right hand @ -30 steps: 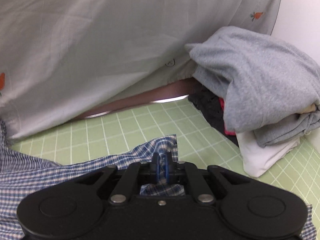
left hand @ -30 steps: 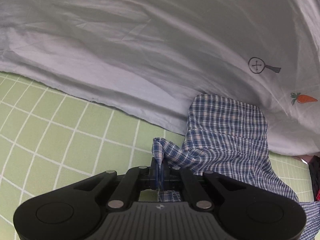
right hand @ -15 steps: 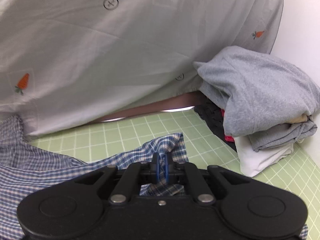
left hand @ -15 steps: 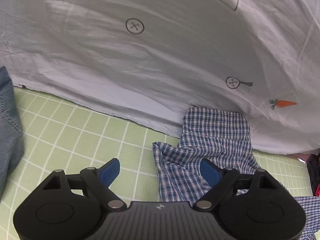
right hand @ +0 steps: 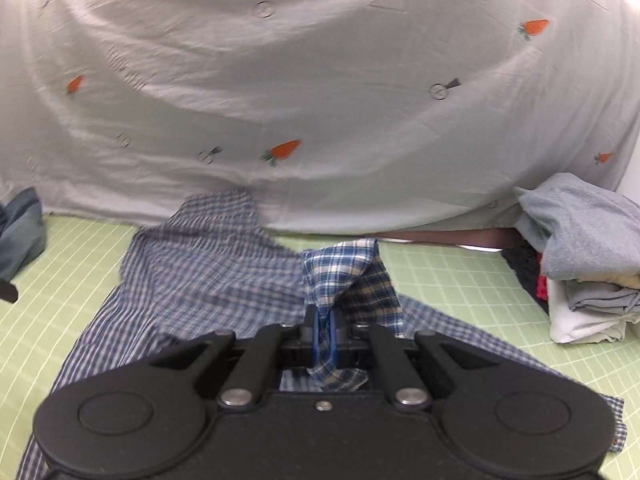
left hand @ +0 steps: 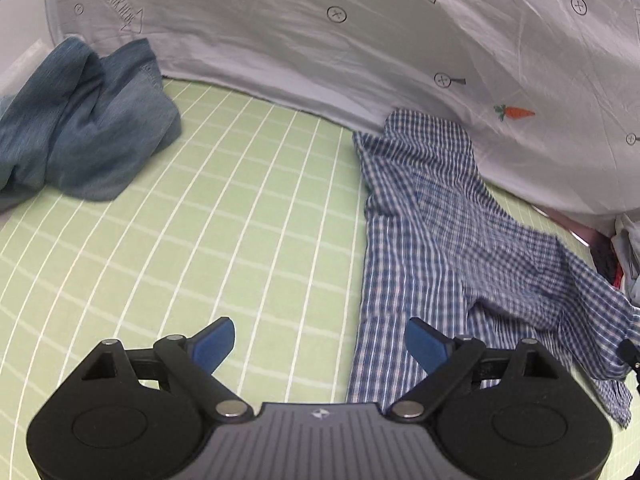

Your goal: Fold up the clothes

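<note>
A blue-and-white checked shirt point(left hand: 432, 208) lies crumpled on the green grid mat point(left hand: 200, 220), against the hanging sheet. My left gripper point(left hand: 318, 330) hovers above the mat at the shirt's left edge. Its jaws are opening and no cloth sits between the blue pads point(left hand: 216, 340). My right gripper point(right hand: 324, 320) is shut on a corner of the checked shirt point(right hand: 208, 272), and that corner stands up in a peak above the jaws. The rest of the shirt spreads out to the left and under the gripper.
A white sheet with carrot prints point(left hand: 360, 40) hangs along the back of the mat. A blue denim garment point(left hand: 80, 128) lies bunched at the far left. A stack of grey and white clothes point(right hand: 580, 248) sits at the right edge of the mat point(right hand: 460, 280).
My left gripper let go of the shirt corner, opened wide and drew back, bringing the denim garment into view. My right gripper kept its hold and lifted its corner up and over the shirt.
</note>
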Available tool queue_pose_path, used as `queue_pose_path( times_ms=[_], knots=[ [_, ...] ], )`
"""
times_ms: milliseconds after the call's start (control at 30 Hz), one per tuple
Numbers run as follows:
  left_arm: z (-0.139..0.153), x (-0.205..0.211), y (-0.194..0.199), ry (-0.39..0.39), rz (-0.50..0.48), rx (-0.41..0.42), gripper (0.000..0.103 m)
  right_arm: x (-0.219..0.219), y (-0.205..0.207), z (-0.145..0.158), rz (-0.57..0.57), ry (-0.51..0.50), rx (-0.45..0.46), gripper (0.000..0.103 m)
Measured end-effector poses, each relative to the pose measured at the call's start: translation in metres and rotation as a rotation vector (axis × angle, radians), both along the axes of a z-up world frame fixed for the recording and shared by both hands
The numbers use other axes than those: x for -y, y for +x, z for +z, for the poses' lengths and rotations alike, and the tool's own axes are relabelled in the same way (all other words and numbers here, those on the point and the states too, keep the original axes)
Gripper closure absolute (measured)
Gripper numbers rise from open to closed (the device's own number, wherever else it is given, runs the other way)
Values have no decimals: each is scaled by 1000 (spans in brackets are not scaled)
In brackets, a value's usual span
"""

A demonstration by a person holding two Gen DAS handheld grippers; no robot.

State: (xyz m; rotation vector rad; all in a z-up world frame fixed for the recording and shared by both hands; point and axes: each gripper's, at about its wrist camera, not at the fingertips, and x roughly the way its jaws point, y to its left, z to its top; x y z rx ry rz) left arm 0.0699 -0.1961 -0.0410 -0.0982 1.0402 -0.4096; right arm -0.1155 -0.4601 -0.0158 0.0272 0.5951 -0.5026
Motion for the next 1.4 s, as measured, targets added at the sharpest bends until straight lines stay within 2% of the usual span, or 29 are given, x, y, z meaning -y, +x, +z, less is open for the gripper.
queue_pose_path(
  times_ms=[233, 300, 333, 367, 467, 500, 567, 600, 667, 800, 967, 1133, 1267, 1400],
  knots=[
    [-18, -35, -54, 38, 25, -39, 11, -75, -30, -53, 144, 105, -151, 97],
    [-21, -39, -63, 45, 41, -39, 11, -85, -37, -62, 168, 141, -183, 93],
    [-22, -40, -68, 46, 50, -38, 11, -88, -43, -64, 176, 152, -187, 87],
    [-23, -41, -73, 45, 59, -38, 11, -91, -49, -64, 183, 165, -184, 73],
    [-27, -41, -88, 42, 82, -43, 11, -88, -70, -58, 160, 201, -151, 45],
    [-28, -40, -92, 44, 84, -47, 11, -87, -77, -55, 143, 216, -138, 39],
    [-30, -35, -100, 58, 63, -59, 11, -81, -90, -51, 83, 242, -107, 18],
    [-30, -33, -103, 67, 44, -60, 11, -77, -95, -49, 43, 250, -92, 14],
    [-29, -29, -109, 83, 4, -49, 11, -71, -103, -48, -44, 259, -78, 0],
    [-30, -14, -111, 97, -88, -18, 10, -64, -116, -53, -196, 287, -65, 0],
    [-32, 18, -106, 102, -182, -23, 10, -59, -139, -51, -306, 274, -109, 0],
    [-25, 51, -112, 107, -240, 14, 10, -41, -164, -50, -418, 281, -117, 0],
    [-21, 79, -119, 113, -251, 69, 10, -15, -174, -57, -453, 302, -110, 0],
    [-22, 107, -127, 93, -213, 72, 11, 19, -176, -63, -421, 306, -111, 0]
  ],
)
